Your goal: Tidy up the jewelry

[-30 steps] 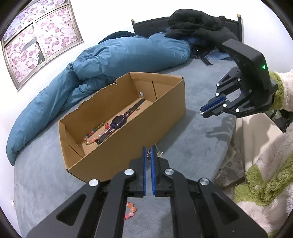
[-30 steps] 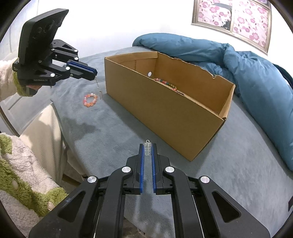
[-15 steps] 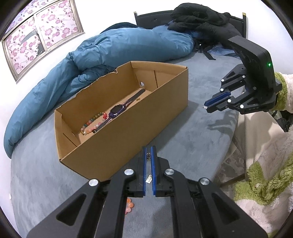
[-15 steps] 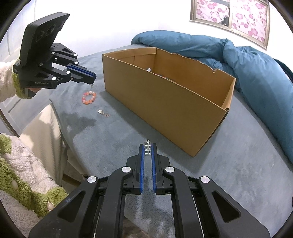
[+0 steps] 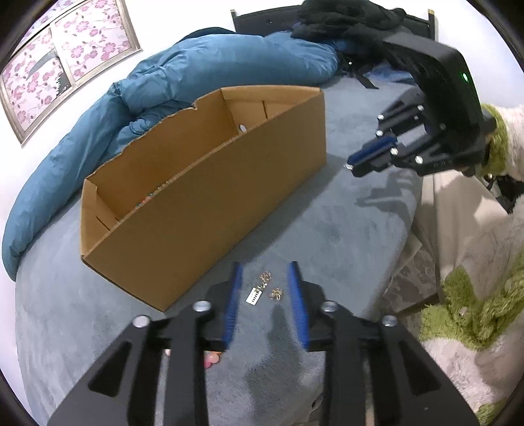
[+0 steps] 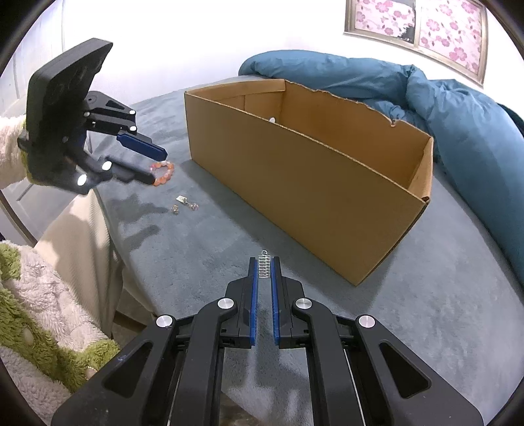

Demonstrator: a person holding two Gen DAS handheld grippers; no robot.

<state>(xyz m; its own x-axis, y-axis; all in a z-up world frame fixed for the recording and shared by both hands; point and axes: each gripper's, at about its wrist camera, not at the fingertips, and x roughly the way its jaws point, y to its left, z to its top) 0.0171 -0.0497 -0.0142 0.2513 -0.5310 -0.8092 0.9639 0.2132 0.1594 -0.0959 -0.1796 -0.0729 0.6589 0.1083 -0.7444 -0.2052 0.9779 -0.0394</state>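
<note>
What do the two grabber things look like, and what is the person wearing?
Both the left gripper and the right gripper are black plastic with silver bolts and flat blue pads inside the fingers. The right one has a small green light. The sleeves are fluffy cream with green patches.

left gripper [image 5: 266, 285]: matte black plastic, blue finger pads, shiny silver screws
right gripper [image 6: 264, 262]: same build, green led on its housing
sleeves [image 6: 36, 314]: fuzzy cream-and-green fleece

A grey bed [image 5: 327, 229] is backed by white walls [image 6: 196, 39], with a blue duvet [image 5: 196, 75] heaped below a floral-curtained window [image 6: 416, 29].
</note>
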